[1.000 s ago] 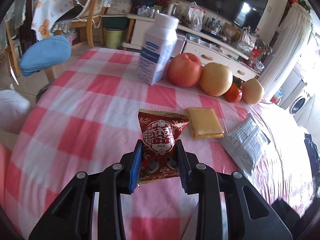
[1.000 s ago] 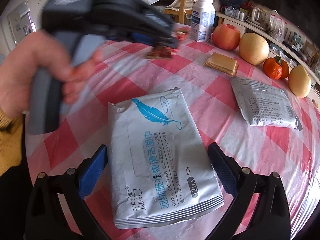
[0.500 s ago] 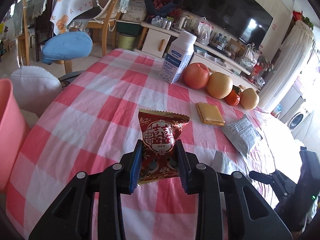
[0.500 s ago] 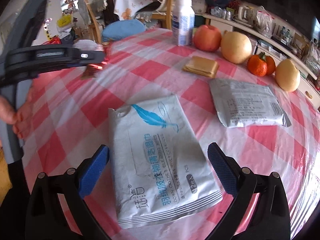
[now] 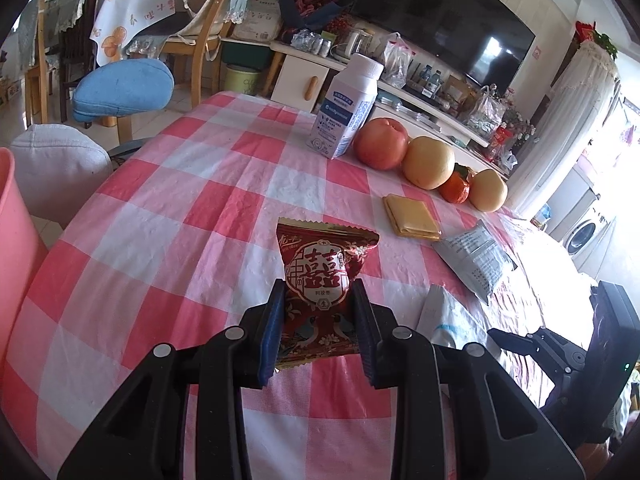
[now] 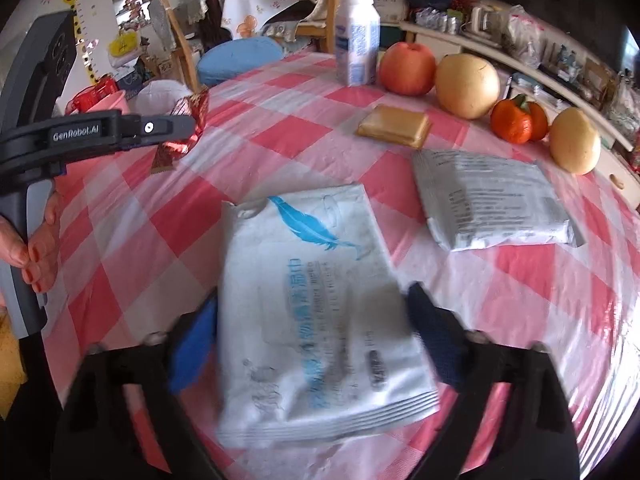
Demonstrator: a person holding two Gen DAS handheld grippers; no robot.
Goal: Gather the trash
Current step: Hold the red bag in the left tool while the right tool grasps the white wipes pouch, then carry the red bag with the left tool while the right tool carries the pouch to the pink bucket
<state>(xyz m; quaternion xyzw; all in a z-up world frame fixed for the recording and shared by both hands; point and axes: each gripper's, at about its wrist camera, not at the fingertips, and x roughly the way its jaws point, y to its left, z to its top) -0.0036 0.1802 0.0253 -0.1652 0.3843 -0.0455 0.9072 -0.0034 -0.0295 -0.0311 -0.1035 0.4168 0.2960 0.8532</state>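
Note:
My left gripper (image 5: 318, 286) is shut on a red snack packet (image 5: 320, 272) and holds it upright above the checked tablecloth (image 5: 168, 240). The right wrist view shows that gripper (image 6: 192, 124) at the left, a hand on its grip, with the red packet (image 6: 198, 106) at its tip. A white wipes packet (image 6: 316, 300) with a blue feather lies flat between the fingers of my right gripper (image 6: 312, 320). Its jaws are closing, and the blurred pads (image 6: 192, 344) stand at the packet's side edges. A grey packet (image 6: 492, 204) and a flat yellow packet (image 6: 394, 126) lie farther back.
A pink bin (image 5: 12, 232) stands off the table's left edge. A milk bottle (image 5: 346, 108), an apple (image 5: 380, 144), pears and an orange fruit line the far side. Chairs, a blue cushion (image 5: 124, 88) and a TV cabinet stand beyond the table.
The left gripper carried the red packet back toward the table's near left side, and the pink bin came into its view. The right jaws have narrowed around the white packet.

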